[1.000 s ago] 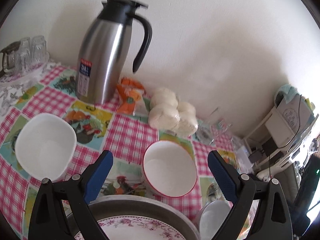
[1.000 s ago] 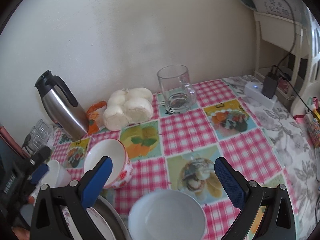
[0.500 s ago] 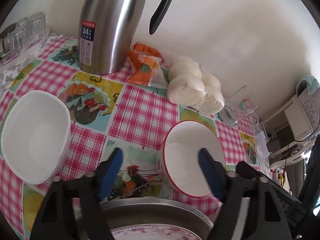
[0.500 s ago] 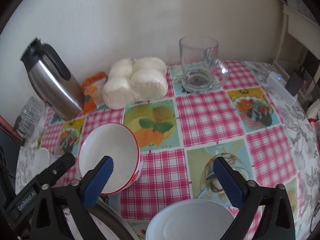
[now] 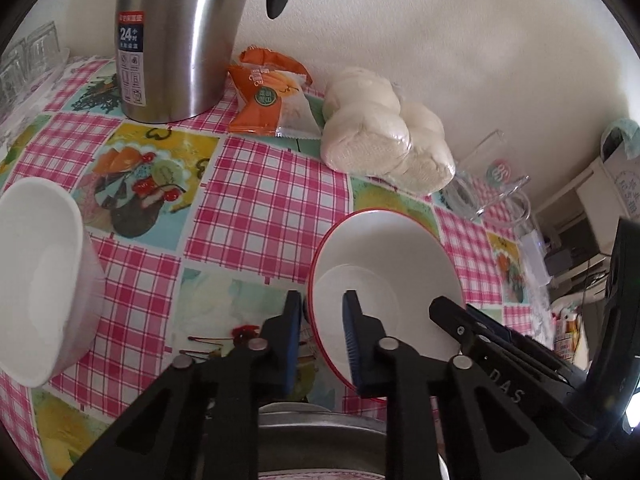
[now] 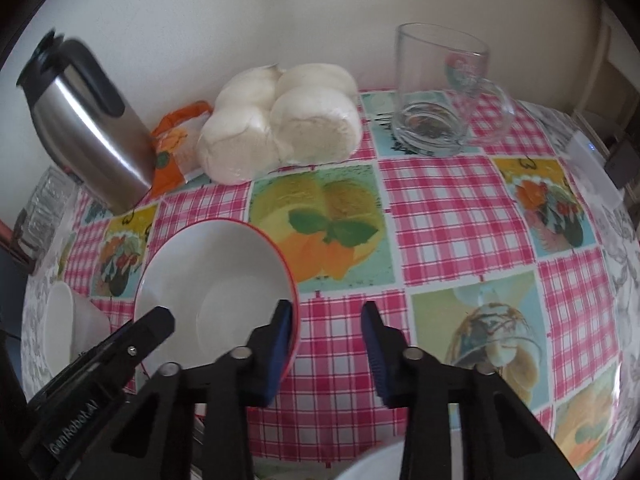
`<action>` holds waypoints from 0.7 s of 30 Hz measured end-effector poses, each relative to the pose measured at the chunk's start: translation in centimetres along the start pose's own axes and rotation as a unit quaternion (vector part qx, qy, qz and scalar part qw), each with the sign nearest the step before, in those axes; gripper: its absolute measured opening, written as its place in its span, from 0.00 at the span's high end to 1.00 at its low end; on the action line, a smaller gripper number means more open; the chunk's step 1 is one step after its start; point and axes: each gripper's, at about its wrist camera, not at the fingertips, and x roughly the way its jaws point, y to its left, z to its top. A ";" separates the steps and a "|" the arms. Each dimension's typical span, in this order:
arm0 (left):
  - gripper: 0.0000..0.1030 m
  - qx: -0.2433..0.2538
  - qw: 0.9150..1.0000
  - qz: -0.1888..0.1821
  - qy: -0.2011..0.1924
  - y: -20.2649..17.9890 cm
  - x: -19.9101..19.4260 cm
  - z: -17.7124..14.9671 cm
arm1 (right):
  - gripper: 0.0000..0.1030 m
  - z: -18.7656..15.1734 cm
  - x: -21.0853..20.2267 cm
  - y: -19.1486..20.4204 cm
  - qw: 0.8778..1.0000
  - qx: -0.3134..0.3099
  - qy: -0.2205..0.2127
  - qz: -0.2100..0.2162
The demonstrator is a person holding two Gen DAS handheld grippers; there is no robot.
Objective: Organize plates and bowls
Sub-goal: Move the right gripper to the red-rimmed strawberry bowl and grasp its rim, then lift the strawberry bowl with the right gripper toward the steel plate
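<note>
Jaws of left gripper [image 5: 320,332] just closed onto red-rimmed bowl [image 5: 384,276] near rim, wall pinched between.

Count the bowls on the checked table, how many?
3: a red-rimmed white ceramic bowl mid-table, a plain white bowl far left, a third white bowl, only its edge, at the right view's bottom. Others may be hidden.

Flask [image 5: 172,40] top beyond frame edge
</note>
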 end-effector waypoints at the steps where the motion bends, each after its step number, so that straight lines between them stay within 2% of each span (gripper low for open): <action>1: 0.85 0.004 1.000 0.006 0.000 -0.1 0.0 0.0 | 0.72 0.0 0.2 0.2 1.000 -0.004 0.002 -0.001; 7: 0.88 0.005 1.000 0.010 0.005 0.2 0.6 -0.1 | 0.84 -0.1 1.4 1.2 1.000 -0.019 0.014 0.000; 13: 0.88 0.003 1.000 0.010 0.018 0.0 1.3 0.0 | 0.84 -0.5 2.8 1.6 0.999 -0.018 0.031 -0.001; 15: 0.88 0.006 1.000 0.010 0.018 -0.1 1.4 0.0 | 0.88 -0.7 3.3 1.7 0.999 -0.022 0.043 -0.003; 21: 0.89 -0.007 1.000 -0.009 0.021 0.1 1.3 -0.2 | 0.89 -0.6 2.8 1.5 0.999 -0.005 0.031 0.003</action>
